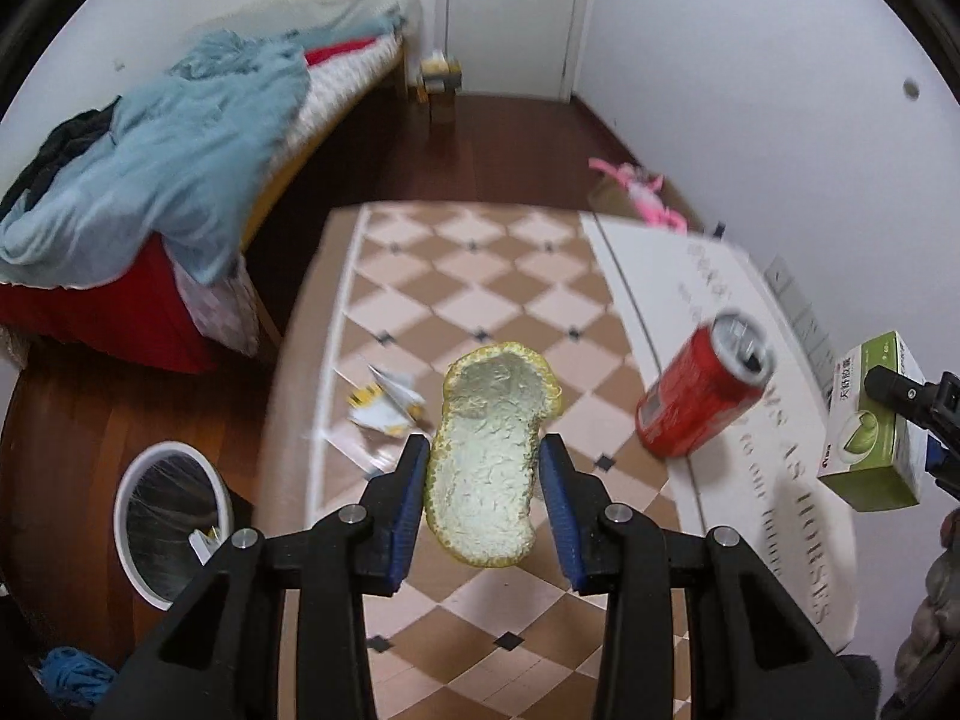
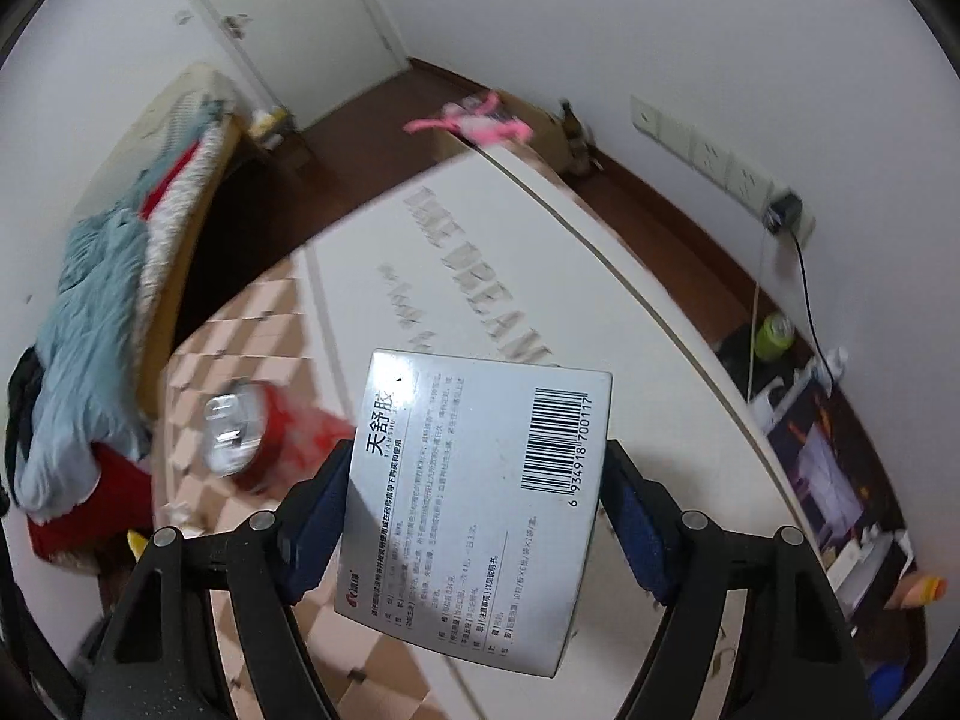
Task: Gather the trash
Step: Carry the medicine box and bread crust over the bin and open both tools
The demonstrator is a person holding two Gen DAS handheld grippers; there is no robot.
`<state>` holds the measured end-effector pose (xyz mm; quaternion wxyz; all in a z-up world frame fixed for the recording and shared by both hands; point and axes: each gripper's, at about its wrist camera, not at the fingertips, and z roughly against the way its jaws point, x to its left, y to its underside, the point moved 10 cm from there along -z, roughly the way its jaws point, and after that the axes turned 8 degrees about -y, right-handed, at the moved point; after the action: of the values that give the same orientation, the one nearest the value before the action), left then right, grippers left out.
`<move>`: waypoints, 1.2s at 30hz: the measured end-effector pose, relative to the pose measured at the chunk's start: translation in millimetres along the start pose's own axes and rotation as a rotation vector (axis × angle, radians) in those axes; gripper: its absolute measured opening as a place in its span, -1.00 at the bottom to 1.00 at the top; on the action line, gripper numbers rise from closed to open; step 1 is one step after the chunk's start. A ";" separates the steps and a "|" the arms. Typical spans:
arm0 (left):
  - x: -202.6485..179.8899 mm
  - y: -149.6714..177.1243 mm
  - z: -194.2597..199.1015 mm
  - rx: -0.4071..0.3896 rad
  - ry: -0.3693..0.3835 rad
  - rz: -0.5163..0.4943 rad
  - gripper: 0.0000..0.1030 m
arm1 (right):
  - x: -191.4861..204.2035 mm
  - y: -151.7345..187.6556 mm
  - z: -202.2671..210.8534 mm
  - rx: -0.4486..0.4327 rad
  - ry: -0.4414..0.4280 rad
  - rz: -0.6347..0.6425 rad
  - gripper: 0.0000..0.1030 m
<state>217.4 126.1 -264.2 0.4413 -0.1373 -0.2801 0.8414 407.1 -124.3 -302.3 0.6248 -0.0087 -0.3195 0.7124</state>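
peel (image 1: 486, 456) in left tongs (image 1: 485, 468); box (image 2: 474, 504) in right tongs (image 2: 477, 501)

A lived-in bedroom in a home. A bed (image 1: 336, 90) heaped with a light blue blanket (image 1: 180, 162) and clothes lies at ten o'clock, a white door (image 1: 510, 12) stands at twelve, and dark wood flooring (image 1: 510, 144) runs between. A wall socket strip (image 2: 702, 150) with a plugged-in charger (image 2: 783, 210) sits at two o'clock.

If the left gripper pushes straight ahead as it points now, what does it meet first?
Probably the checkered brown-and-cream tabletop itself: the left gripper, shut on the yellow-green citrus peel, aims down at bare surface between the crumpled paper scrap and red soda can. Depth is unclear.
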 end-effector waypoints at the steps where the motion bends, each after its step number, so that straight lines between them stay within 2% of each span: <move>1: 8.1 -5.6 7.7 -0.017 -0.001 0.010 -0.34 | 8.5 -0.8 8.5 -0.015 -0.015 0.012 0.56; 9: 86.5 -27.2 63.3 -0.114 -0.055 0.087 -0.34 | 119.6 -2.1 70.6 -0.104 -0.189 0.166 0.55; 13: 134.1 -24.6 77.8 -0.128 -0.099 0.129 -0.34 | 190.1 14.5 81.6 -0.092 -0.277 0.250 0.55; 18: 210.1 -15.2 91.9 -0.132 -0.180 0.187 -0.34 | 270.5 44.8 75.2 -0.050 -0.361 0.327 0.56; 23: 286.4 3.8 90.7 -0.110 -0.247 0.259 -0.34 | 356.6 96.0 51.5 0.034 -0.448 0.400 0.55; 29: 363.3 47.2 53.3 -0.016 -0.289 0.351 -0.35 | 438.4 177.9 3.9 0.163 -0.497 0.510 0.55; 31: 381.3 61.3 35.6 0.025 -0.288 0.377 -0.35 | 461.9 211.0 -20.2 0.215 -0.493 0.555 0.55; 36: 421.7 99.7 -23.4 0.156 -0.234 0.471 -0.35 | 493.8 280.6 -92.6 0.355 -0.451 0.620 0.55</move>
<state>-79.3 434.7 -335.3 0.2073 -0.0662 -0.2239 0.9500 88.8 354.9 -315.7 0.2869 0.1597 -0.3028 0.8947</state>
